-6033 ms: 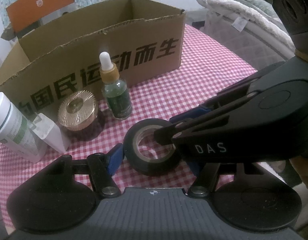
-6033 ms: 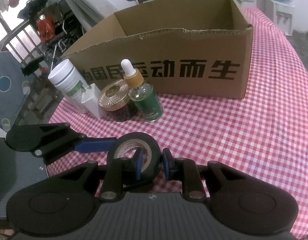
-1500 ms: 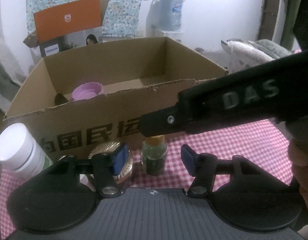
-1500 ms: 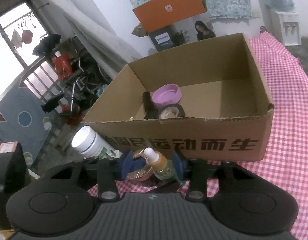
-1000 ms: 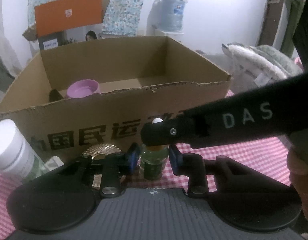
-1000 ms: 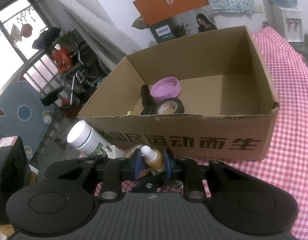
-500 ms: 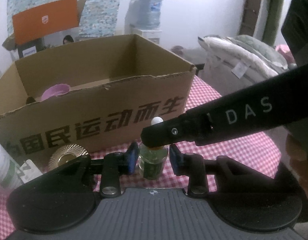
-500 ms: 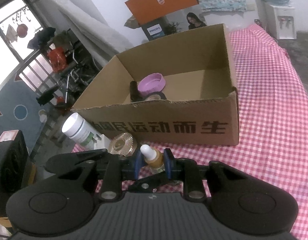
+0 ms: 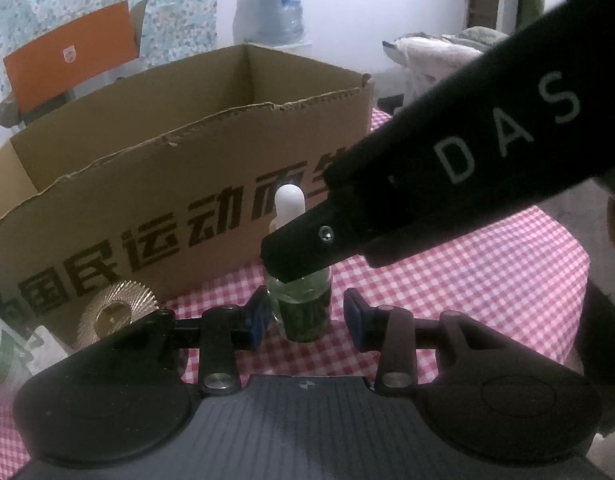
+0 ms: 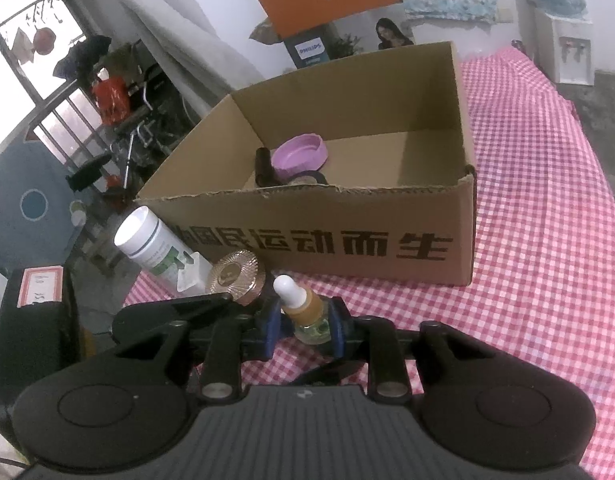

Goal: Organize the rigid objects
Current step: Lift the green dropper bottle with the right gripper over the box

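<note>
change: left tool (image 9: 305, 314) jaws just widened off dropper bottle (image 9: 303, 304)
right tool (image 10: 303, 330): clamped on dropper bottle
box (image 10: 387, 240): purple lid (image 10: 300, 155), tape roll (image 10: 307, 179)

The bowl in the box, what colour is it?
The bowl is light purple, seen best from the right wrist.

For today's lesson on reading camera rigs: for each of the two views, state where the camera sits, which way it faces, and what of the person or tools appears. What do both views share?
Left wrist: on the left gripper, looking forward and down at the dropper bottle and cardboard box; the right gripper's arm crosses above.
Right wrist: on the right gripper, facing the box and its purple lid; the left gripper's tip shows.
Shared: bottle, box, gold lid.
</note>
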Motion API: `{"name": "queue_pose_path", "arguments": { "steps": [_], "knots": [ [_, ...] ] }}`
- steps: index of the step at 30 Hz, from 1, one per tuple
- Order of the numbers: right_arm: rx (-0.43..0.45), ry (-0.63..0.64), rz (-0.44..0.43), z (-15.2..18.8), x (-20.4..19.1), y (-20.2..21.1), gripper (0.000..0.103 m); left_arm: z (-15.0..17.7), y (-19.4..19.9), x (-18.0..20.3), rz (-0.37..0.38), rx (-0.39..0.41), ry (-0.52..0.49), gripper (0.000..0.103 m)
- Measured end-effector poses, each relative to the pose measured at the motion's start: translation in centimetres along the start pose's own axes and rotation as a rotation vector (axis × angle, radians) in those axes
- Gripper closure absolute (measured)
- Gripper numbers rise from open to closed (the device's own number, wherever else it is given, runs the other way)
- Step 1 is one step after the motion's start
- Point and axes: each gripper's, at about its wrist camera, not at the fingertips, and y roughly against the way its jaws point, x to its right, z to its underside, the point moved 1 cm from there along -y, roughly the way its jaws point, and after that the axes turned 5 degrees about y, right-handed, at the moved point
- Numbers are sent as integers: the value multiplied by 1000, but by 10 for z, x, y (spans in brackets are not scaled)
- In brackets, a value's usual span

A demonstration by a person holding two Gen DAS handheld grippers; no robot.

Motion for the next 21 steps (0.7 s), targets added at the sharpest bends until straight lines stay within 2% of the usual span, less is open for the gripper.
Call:
{"name": "queue_pose_path", "arguments": {
  "steps": [5, 9, 12, 21],
  "knots": [
    [-2, 14, 5, -3, 1, -4, 72, -2, -5, 0, -4, 8, -2, 65],
    [7, 18, 1, -4, 3, -6, 72, -2, -7, 3, -11, 9, 23, 71],
    [9, 9, -4, -4, 5, -3, 73, -5, -7, 0, 14, -2, 48, 72],
    [16, -7, 10, -6, 9, -5, 72, -10, -11, 7, -5, -2, 21, 71]
  ]
}}
